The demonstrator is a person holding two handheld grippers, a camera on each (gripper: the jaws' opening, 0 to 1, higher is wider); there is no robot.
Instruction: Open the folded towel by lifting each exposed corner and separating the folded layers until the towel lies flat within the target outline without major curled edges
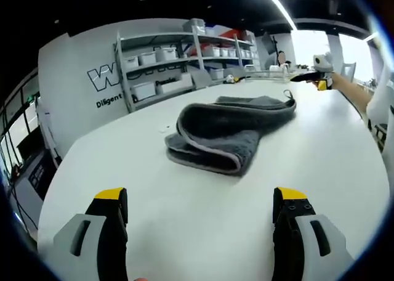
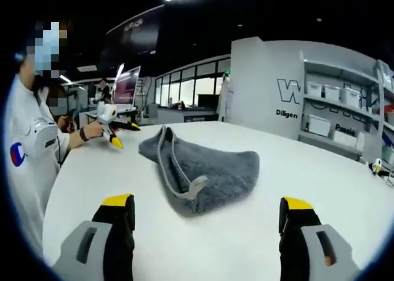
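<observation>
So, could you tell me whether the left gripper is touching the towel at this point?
Apart. The left gripper view shows the left gripper open, with bare white table between it and the folded grey towel.

Showing black jaws capped in yellow, mounted on grey housings with dark slots, on both the left gripper (image 1: 200,204) and the right gripper (image 2: 208,213). Wearing a white short-sleeved shirt (image 2: 28,164) bearing a red-and-blue round badge.
</observation>
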